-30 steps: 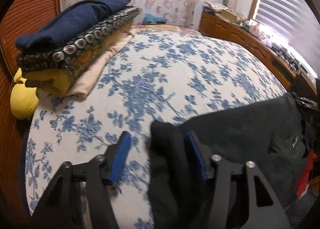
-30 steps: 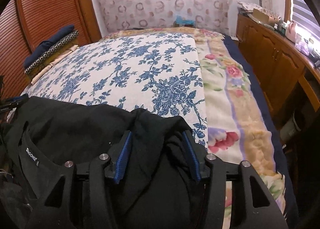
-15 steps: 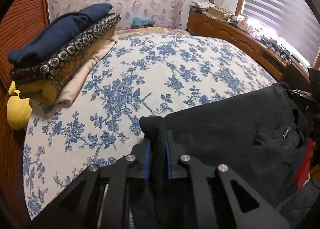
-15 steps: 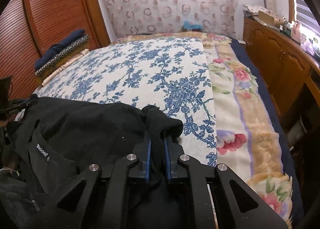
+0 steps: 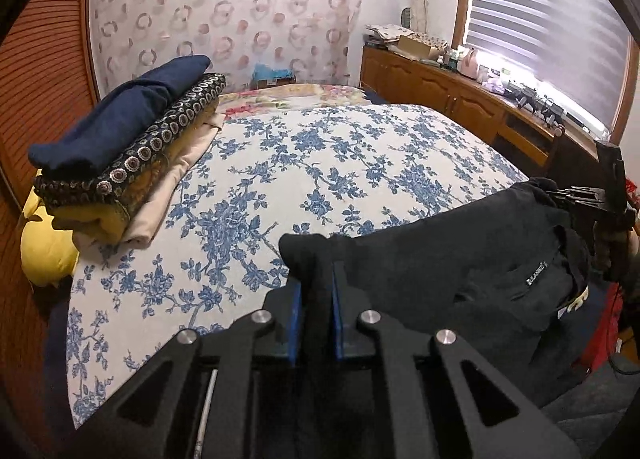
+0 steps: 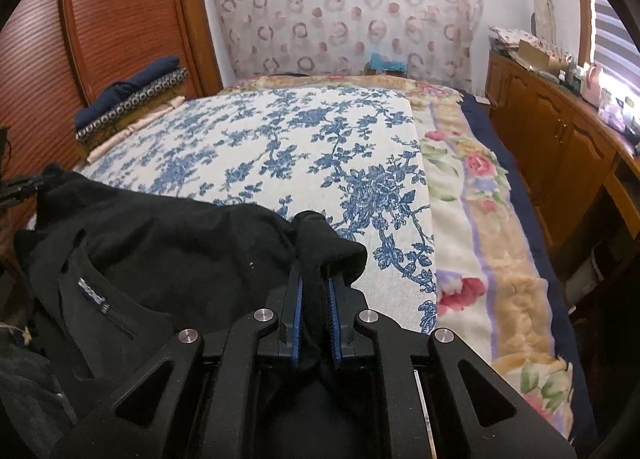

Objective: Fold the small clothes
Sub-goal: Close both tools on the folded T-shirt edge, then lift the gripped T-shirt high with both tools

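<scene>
Both my grippers, left [image 5: 314,279] and right [image 6: 314,283], have just closed their fingers on the black garment [image 5: 460,259], seemingly lifted off the bed [image 5: 320,163].

Blue-floral bedspread [image 5: 320,163] bare ahead — folded stack [image 5: 120,155] blocks far-left edge by wardrobe [image 6: 120,19].

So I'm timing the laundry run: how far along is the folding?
Done: a stack of folded clothes sits at the bed's far left edge. In hand: the left gripper and the right gripper are each shut on a bunched edge of the black garment, which hangs between them near the blue floral bedspread. Left: spreading it flat, folding it and stacking it; no fold shows yet.
</scene>
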